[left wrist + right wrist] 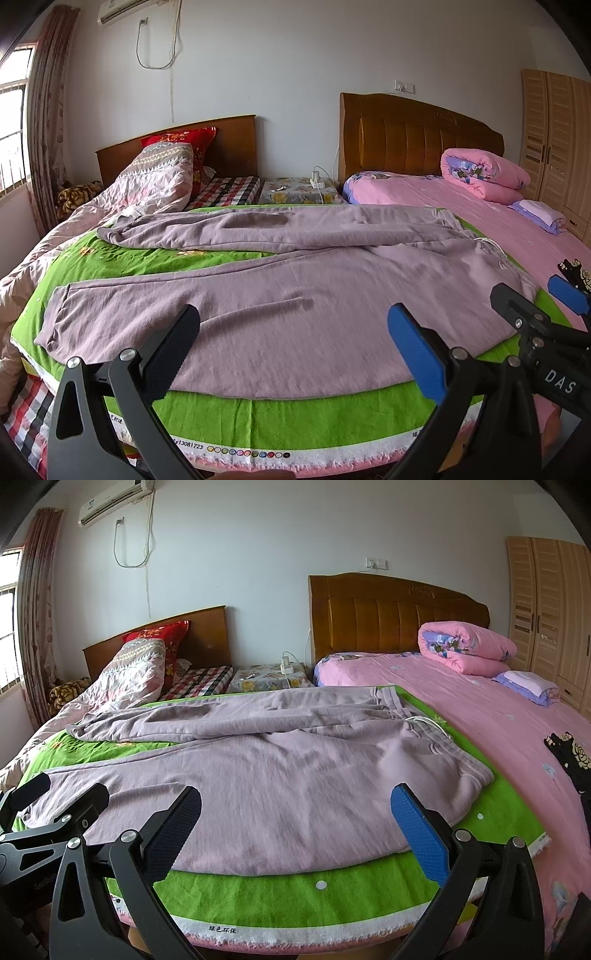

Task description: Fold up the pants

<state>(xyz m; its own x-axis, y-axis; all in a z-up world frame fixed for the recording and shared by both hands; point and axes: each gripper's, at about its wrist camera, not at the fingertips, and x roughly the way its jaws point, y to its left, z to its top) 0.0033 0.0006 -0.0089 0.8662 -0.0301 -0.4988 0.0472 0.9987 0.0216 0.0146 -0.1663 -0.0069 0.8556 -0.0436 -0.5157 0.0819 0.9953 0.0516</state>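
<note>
- The lilac pants (280, 295) are spread flat on a green cloth (288, 417) over the bed, not folded at all yet.
- Long axis runs side to side: waistband off to the right, cuffs to the left, legs splayed in a V.
- Left gripper (295, 350) hovers over the near leg, jaws wide open, nothing in them.
- Right gripper (299, 834) hovers nearer the waist end, likewise gaping and empty.
- So the right one's closer to the waistband, the left to the cuffs; fabric lies just ahead of and under both.
</note>
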